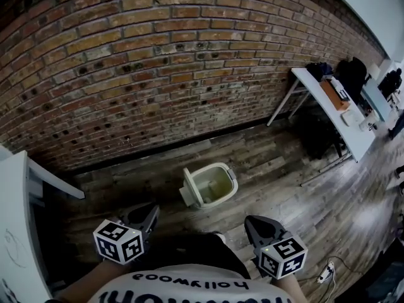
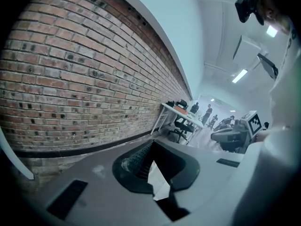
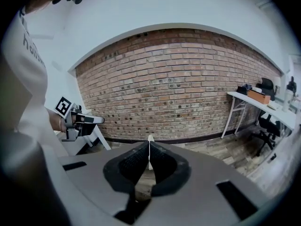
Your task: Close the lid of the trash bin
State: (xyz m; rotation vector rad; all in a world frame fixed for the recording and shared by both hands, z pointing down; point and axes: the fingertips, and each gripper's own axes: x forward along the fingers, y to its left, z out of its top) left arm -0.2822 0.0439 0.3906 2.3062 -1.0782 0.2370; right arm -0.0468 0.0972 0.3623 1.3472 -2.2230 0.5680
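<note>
Open trash bin (image 1: pixel 214 185) stands on the wood floor (image 1: pixel 284 169) nr the brick wall (image 1: pixel 158 62), its lid (image 1: pixel 187 193) flipped back at the bin's left side. Left gripper (image 1: pixel 146 216) and right gripper (image 1: pixel 254 225) are held low by the person's body, well apart from the bin. Both sets of fingers are pressed together w/ nothing between. White desk (image 1: pixel 338 122) at far right.

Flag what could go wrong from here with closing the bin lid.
The trash bin stands free on the floor; a sideways push on its open lid could slide or tip it. The left gripper and right gripper are short of it, jaws together, and neither gripper view shows the bin, so the reach may be misjudged.
</note>
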